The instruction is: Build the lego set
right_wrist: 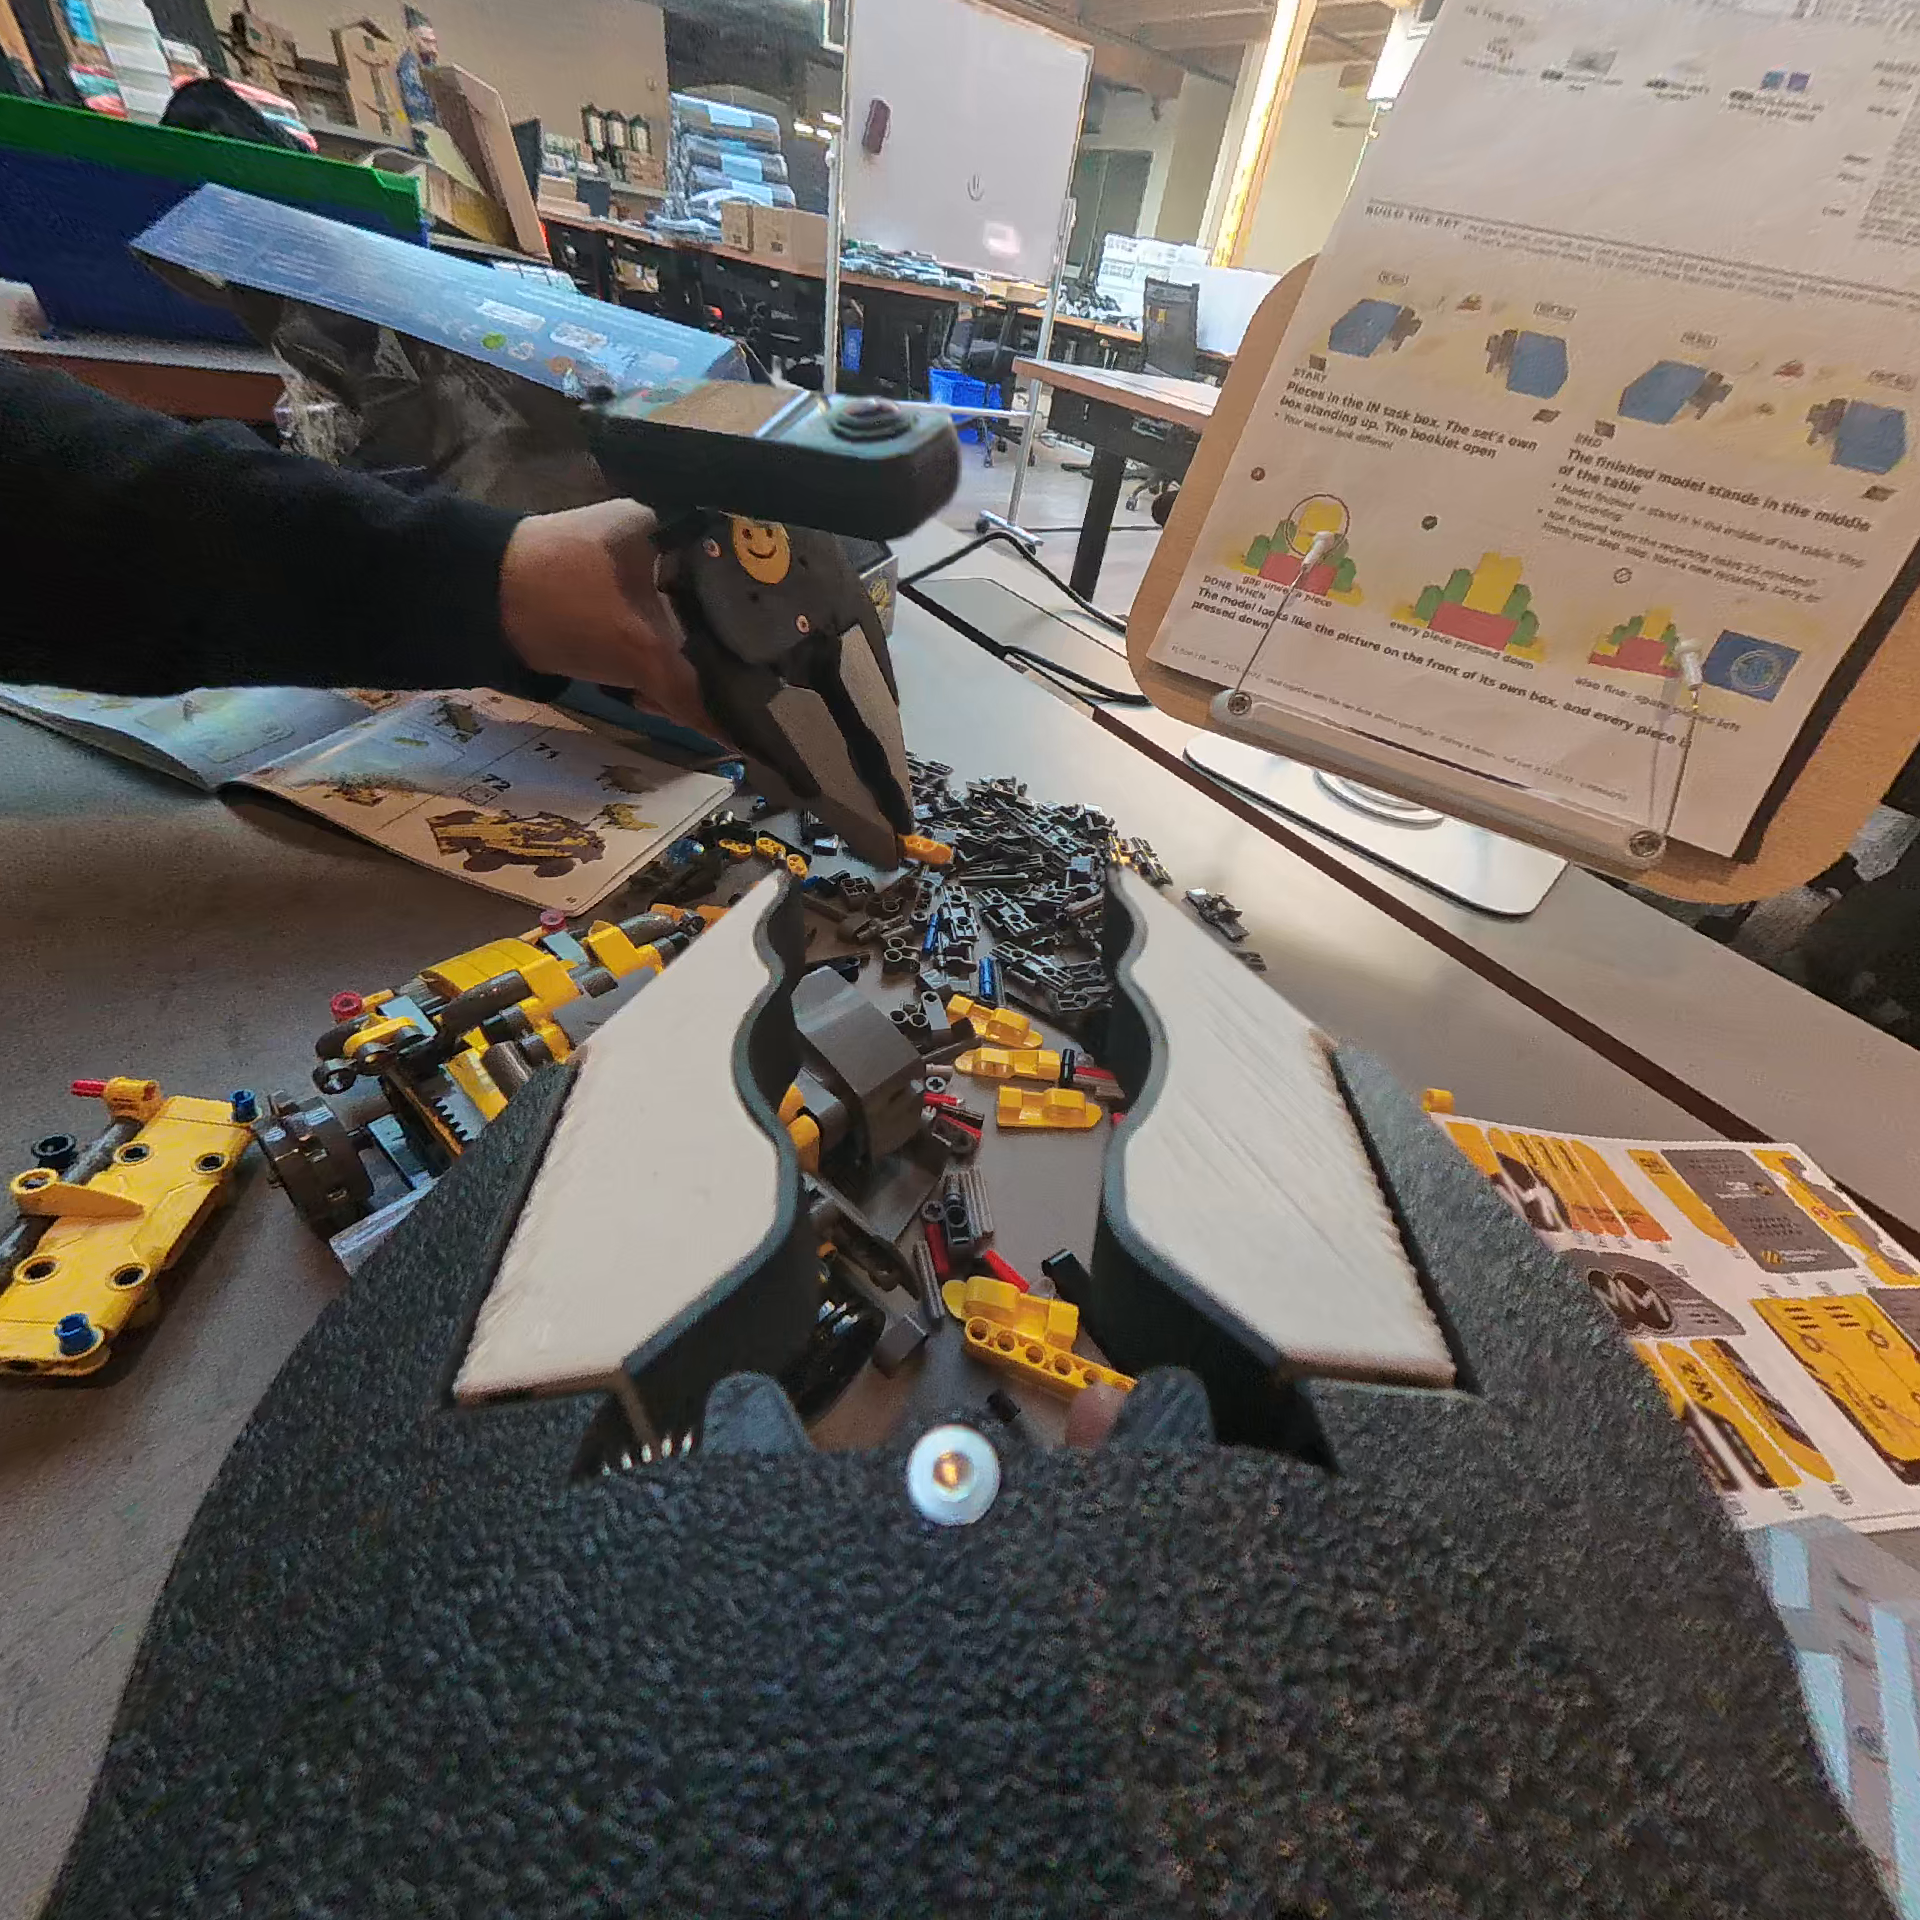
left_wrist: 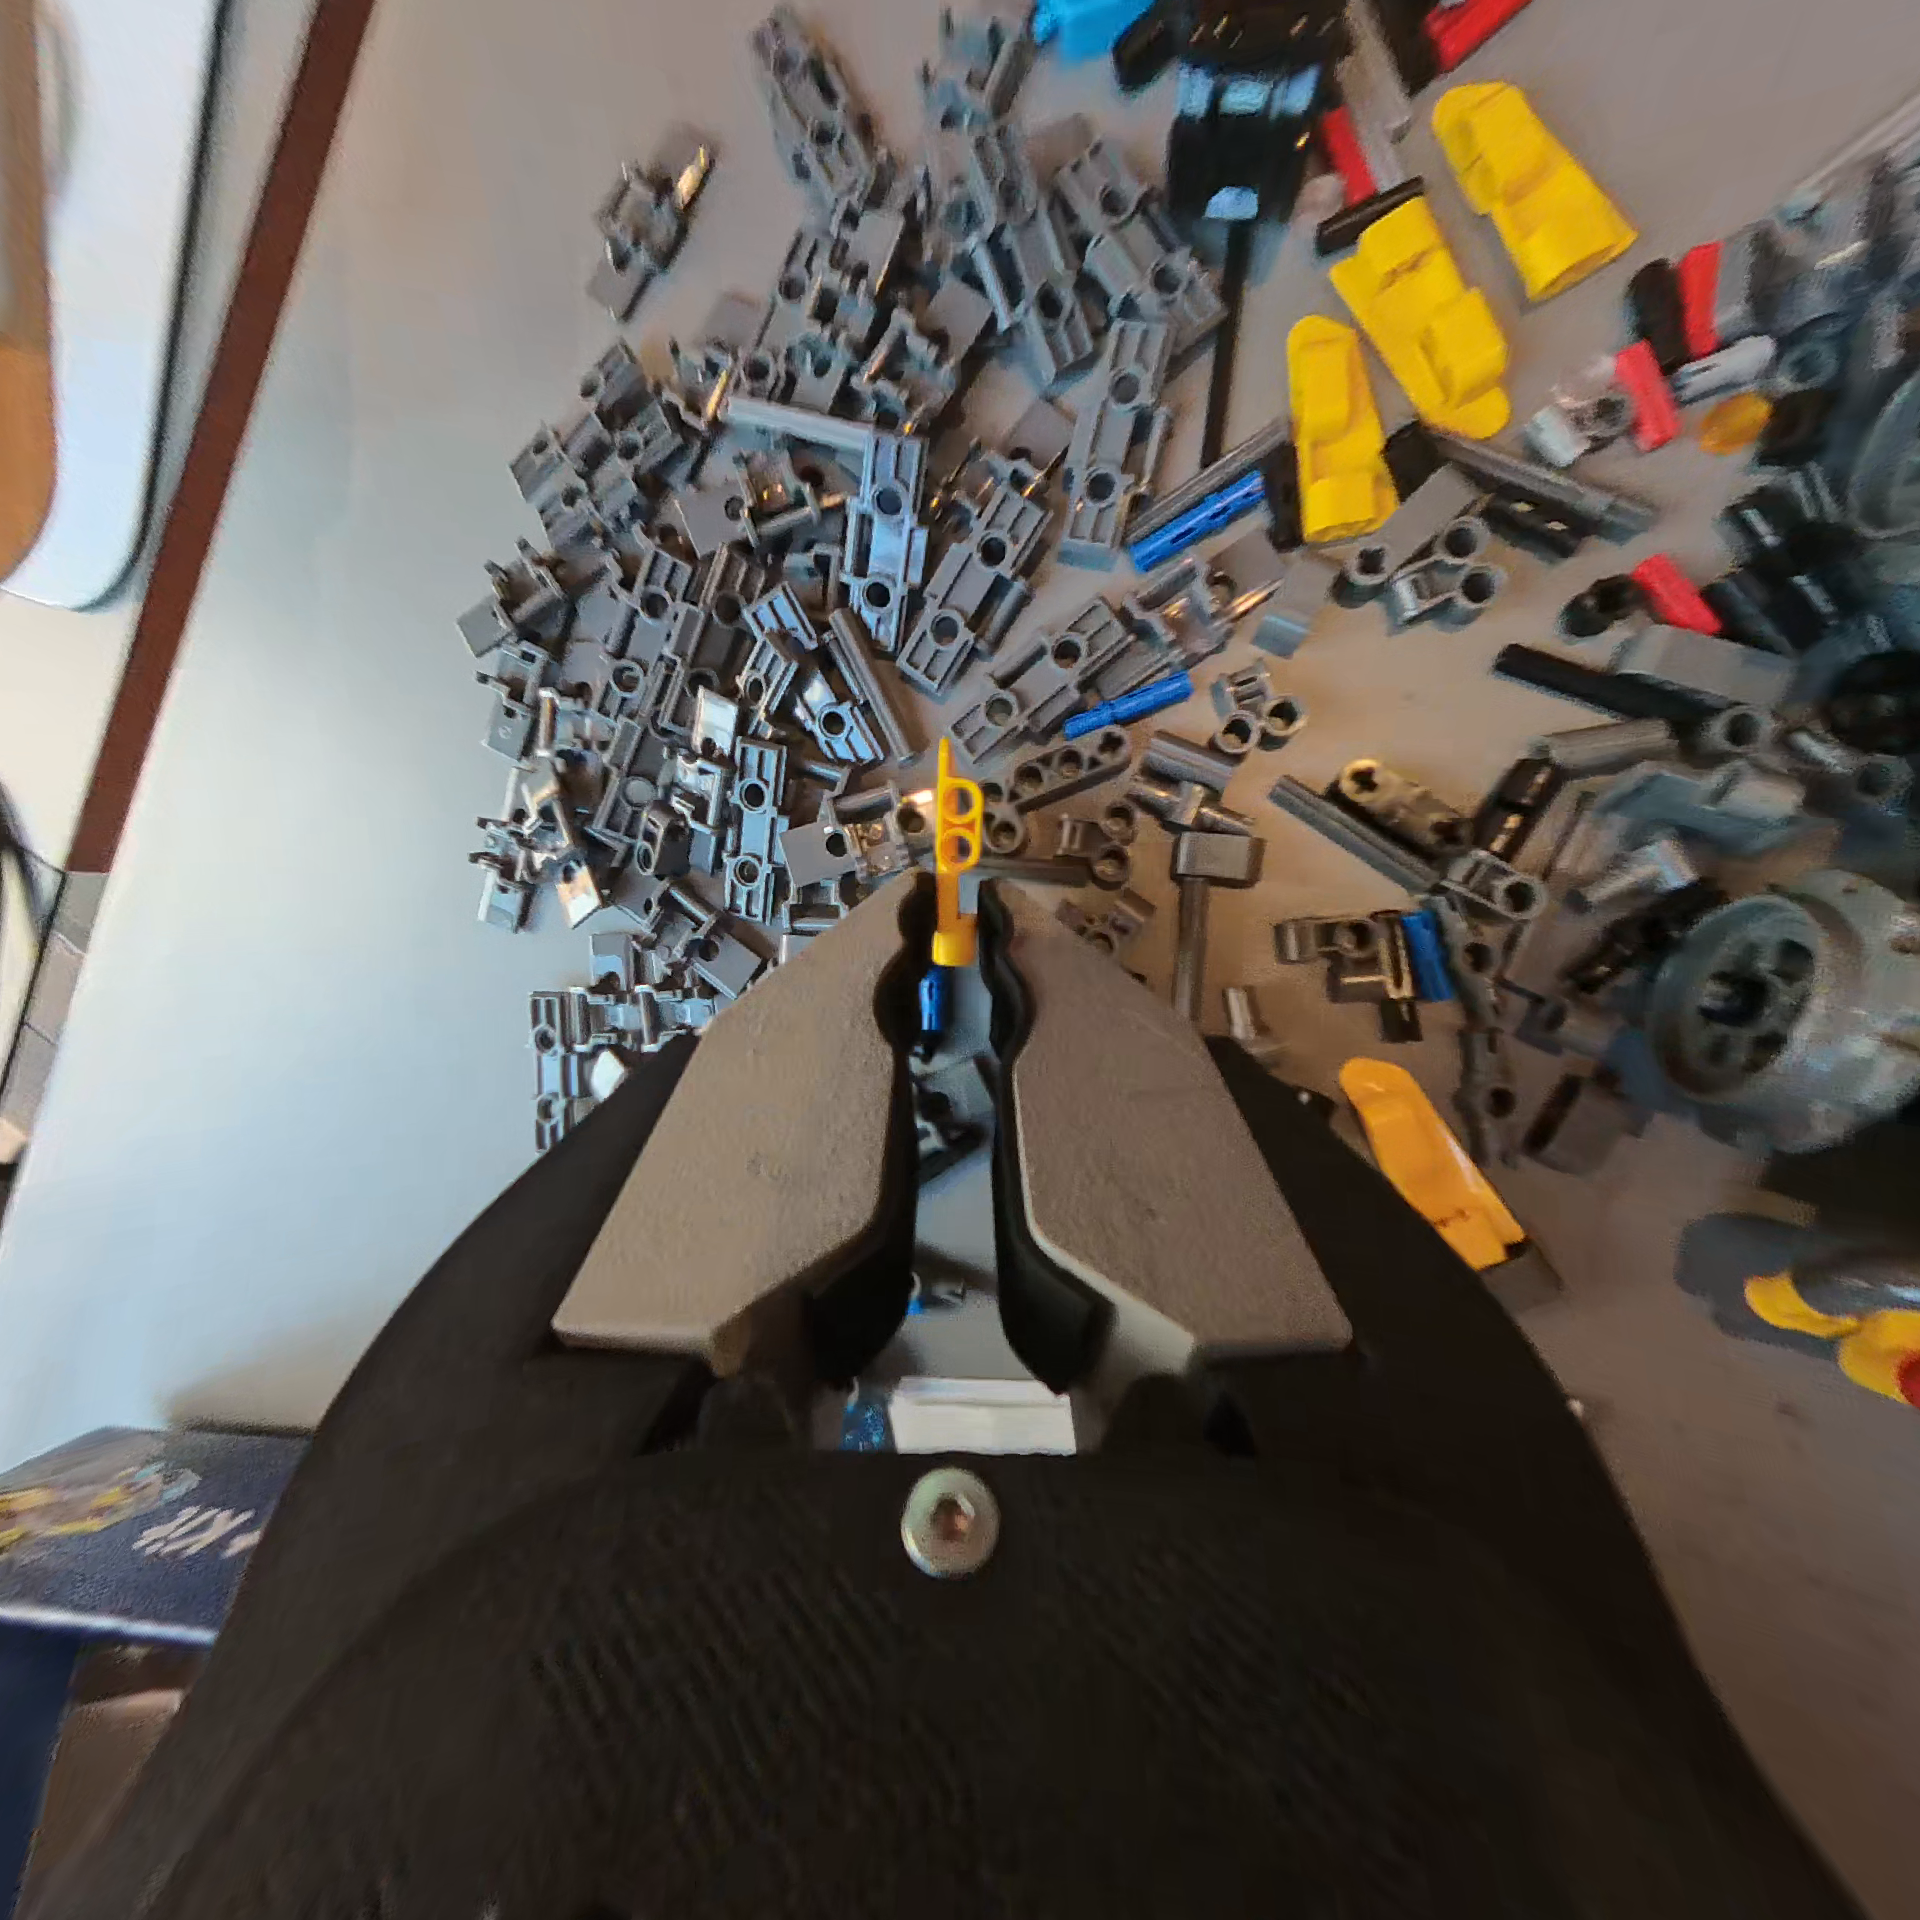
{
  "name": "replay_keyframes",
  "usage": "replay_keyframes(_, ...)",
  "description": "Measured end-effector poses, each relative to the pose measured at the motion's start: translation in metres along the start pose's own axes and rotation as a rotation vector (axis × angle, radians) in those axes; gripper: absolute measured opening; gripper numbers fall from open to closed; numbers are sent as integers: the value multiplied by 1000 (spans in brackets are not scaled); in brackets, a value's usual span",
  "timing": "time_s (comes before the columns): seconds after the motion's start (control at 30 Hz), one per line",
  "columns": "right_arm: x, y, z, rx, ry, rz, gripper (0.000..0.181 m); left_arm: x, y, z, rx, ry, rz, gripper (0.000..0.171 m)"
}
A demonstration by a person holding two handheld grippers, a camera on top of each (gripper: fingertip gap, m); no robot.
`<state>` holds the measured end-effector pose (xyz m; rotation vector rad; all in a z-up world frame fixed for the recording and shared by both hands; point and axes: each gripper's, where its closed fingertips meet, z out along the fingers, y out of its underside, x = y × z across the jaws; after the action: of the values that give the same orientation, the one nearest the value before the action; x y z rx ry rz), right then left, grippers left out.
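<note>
The left gripper point(left_wrist: 951, 914) pinched an orange piece point(left_wrist: 956, 831) at its tips — long axis in line with the fingers, above the grey pile point(left_wrist: 748, 582) on the table point(left_wrist: 312, 727) — while the right gripper point(right_wrist: 951, 935) hung spread and empty, farther off.

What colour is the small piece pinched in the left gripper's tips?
Orange-yellow piece, held by the left gripper; clearest in the left wrist view.

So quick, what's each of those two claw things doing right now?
Left gripper: closed on a small orange piece.
Right gripper: open, holding nothing, above the loose parts.
</note>
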<state>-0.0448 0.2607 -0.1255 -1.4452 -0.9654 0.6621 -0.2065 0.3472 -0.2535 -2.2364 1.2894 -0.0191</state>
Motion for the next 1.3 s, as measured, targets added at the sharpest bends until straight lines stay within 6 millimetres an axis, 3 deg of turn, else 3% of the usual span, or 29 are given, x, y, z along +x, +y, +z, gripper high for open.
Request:
replay_keyframes(0.23, -2, 6, 2, -21, -37, 53, 41, 27, -27, -51, 274, -63, -15, 4)
replay_keyframes(0.3, -4, -1, 0, 17, -36, 43, 32, 49, -51, -83, 459, -10, -21, 5)
replay_keyframes(0.37, -8, -15, -1, 78, -29, 59, 29, 84, -77, -124, 668, 102, 33, 5)
replay_keyframes(0.47, -51, -51, -5, 158, -165, 85, 31, 128, -97, -173, 870, 223, 124, 5)
replay_keyframes(0.63, -109, -90, -22, 259, -290, 41, 31, 174, -104, -218, 1049, 389, 212, 4)
replay_keyframes(0.7, -126, -92, -26, 247, -334, 39, 31, 185, -97, -226, 1090, 394, 272, 4)
replay_keyframes(0.77, -131, -88, -25, 207, -296, 13, 28, 189, -91, -226, 1089, 376, 289, 4)
replay_keyframes(0.83, -141, -88, -27, 196, -306, -24, 8, 190, -88, -224, 1083, 357, 286, 4)
replay_keyframes(1.1, -154, -75, -20, 133, -338, 23, 7, 209, -83, -204, 962, 267, 369, 4)
replay_keyframes(1.3, -150, -72, -32, 129, -283, 65, 7, 214, -90, -204, 963, 277, 322, 4)
